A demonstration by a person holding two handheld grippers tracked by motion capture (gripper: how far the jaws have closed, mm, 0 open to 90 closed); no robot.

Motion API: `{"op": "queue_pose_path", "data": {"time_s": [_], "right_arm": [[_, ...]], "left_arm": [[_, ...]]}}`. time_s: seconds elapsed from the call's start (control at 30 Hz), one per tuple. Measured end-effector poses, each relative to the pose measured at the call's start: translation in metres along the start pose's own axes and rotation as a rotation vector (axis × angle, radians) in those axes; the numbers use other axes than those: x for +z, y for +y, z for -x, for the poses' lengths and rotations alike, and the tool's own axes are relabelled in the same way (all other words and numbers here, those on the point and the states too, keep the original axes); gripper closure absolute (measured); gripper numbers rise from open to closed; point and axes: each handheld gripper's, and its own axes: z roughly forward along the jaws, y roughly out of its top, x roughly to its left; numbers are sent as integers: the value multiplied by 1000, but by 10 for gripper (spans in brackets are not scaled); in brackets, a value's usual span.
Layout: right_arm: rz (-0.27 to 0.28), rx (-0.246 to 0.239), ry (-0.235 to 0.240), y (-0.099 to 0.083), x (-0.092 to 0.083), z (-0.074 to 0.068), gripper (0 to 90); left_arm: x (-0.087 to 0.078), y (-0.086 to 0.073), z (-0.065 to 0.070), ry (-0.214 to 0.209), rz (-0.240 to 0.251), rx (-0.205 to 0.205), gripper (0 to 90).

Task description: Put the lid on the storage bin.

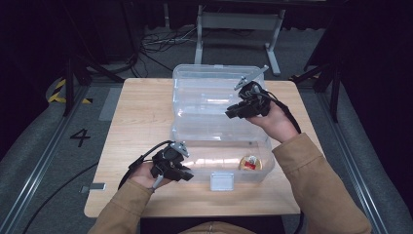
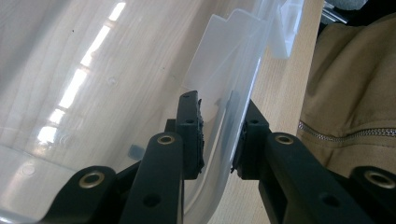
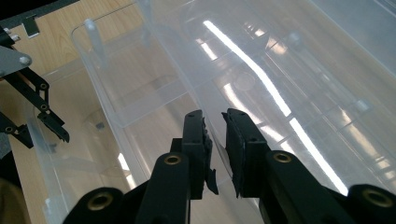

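A clear plastic storage box stands on the wooden table. Its clear lid is raised over the far half. My left gripper is at the box's near left corner. In the left gripper view my left gripper has its jaws on either side of the box wall, shut on it. My right gripper reaches over the middle of the box. In the right gripper view my right gripper is shut on the thin front edge of the lid. The left gripper shows at the left there.
A small round tan thing with red and white on it lies inside the box at its near right. A white latch hangs on the front wall. Metal frame legs and cables are on the floor beyond the table.
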Motion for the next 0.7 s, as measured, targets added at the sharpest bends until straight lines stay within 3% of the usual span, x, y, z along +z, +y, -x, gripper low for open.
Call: {"op": "queue_pose_path", "data": {"time_s": [0.7], "right_arm": [[-1,-32,11,-9,-8,-17,792]], "left_arm": [[0,0,0,-1,-1,-3,757]]}}
